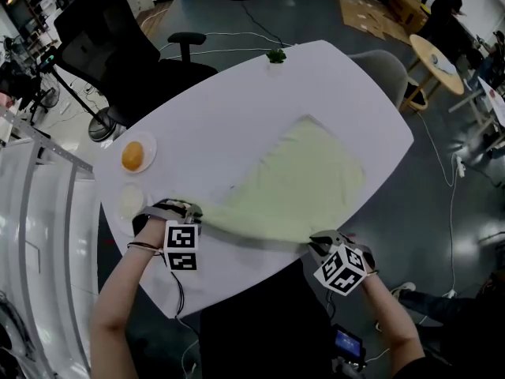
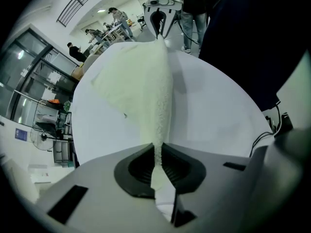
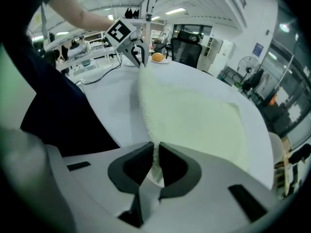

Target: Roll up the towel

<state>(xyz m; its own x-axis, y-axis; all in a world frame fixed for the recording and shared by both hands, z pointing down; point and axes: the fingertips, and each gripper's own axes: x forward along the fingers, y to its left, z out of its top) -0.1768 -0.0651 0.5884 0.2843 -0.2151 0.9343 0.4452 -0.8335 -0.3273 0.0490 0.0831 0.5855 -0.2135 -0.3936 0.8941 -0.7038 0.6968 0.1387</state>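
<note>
Nearest to us, at the table's (image 1: 229, 125) near edge, are our two hands with their grippers, and both have cloth in them: the left gripper (image 1: 192, 212) has its jaws pressed together on one near corner of the towel (image 1: 308, 188), and the right gripper (image 1: 317, 244) pinches the other near corner the same way, with a thin fold of pale green terry caught between the pads in each gripper view. The edge between those two corners is pulled fairly taut and raised a little off the table, running roughly along the table's near edge. The rest of the towel lies flat on the table and spreads away from both grippers toward the table's far edge, its far corner about midway across. That is the relation that counts: the held edge is the axis of the roll, and the free cloth lies straight ahead of it, so we judge that the roll must travel away from us. Neither hand is nearer; each has its own corner, so both must turn over together or the roll will skew
</note>
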